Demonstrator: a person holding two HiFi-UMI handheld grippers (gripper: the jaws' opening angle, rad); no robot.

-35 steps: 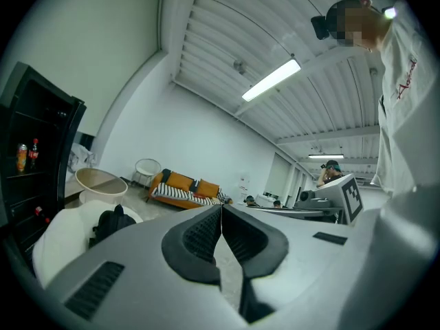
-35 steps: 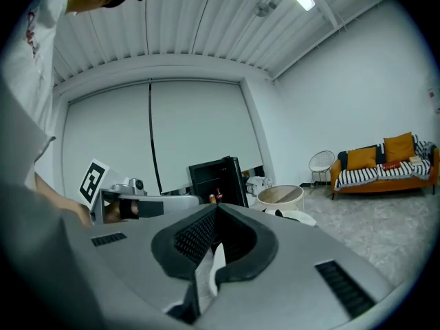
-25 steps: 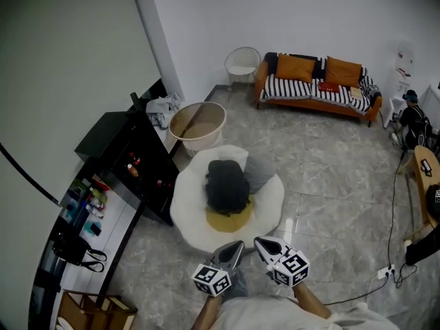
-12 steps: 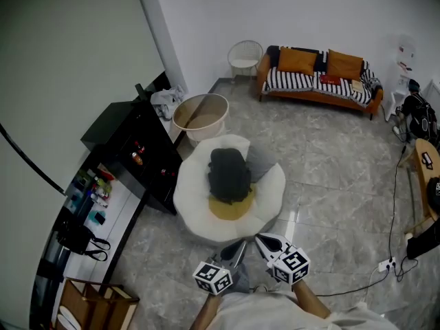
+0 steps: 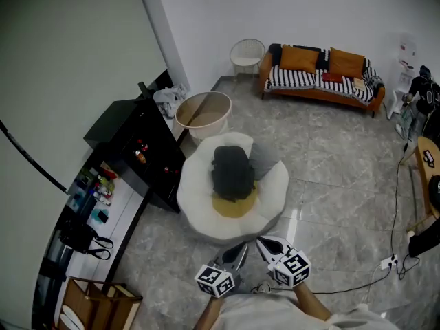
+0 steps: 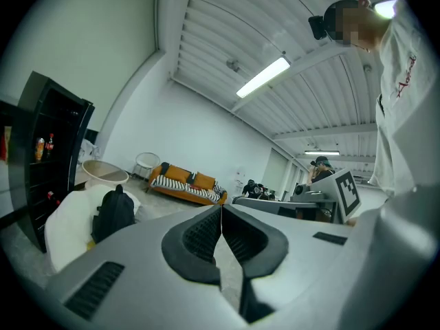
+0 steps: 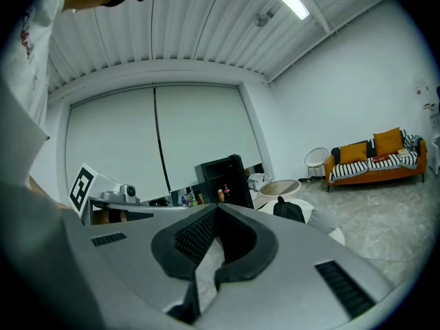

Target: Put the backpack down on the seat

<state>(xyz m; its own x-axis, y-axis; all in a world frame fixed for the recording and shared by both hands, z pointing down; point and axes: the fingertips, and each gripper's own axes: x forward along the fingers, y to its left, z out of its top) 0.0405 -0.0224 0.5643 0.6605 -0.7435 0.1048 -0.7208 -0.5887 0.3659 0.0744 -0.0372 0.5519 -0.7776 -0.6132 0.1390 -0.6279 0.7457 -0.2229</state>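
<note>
Since a second ago both tongs have drawn back from the seat: their tips then overlapped its near rim in the head view, and now they sit just clear of it, low in the frame.

The left tongs (image 5: 238, 251) are closed, the dark pads meeting at the tips with nothing between them. The right tongs (image 5: 268, 242) are closed too, and empty. The two lie side by side, near each other, both pointing roughly level toward the seat, each with its marker cube behind it close to the person's body.

Just ahead of the tips is the seat (image 5: 196, 208), a round, white, puffy floor cushion with a yellow patch (image 5: 234, 207) in the middle. The backpack (image 5: 232, 172) rests on top of it, black, lying across the centre and partly covering the yellow patch, well apart from both tongs. A grey cushion (image 5: 264, 166) is tucked against the backpack's right side.

Left of the seat and touching its edge stands a black cabinet (image 5: 137, 150) with small bottles on its shelves. Beyond the seat is a beige round tub (image 5: 203, 115). Farther off, against the far wall, are a white wire chair (image 5: 247, 52) and an orange sofa (image 5: 320, 82) with a striped seat and orange pillows. A thin cable (image 5: 396, 198) trails over the grey tiled floor (image 5: 330, 184) on the right.
</note>
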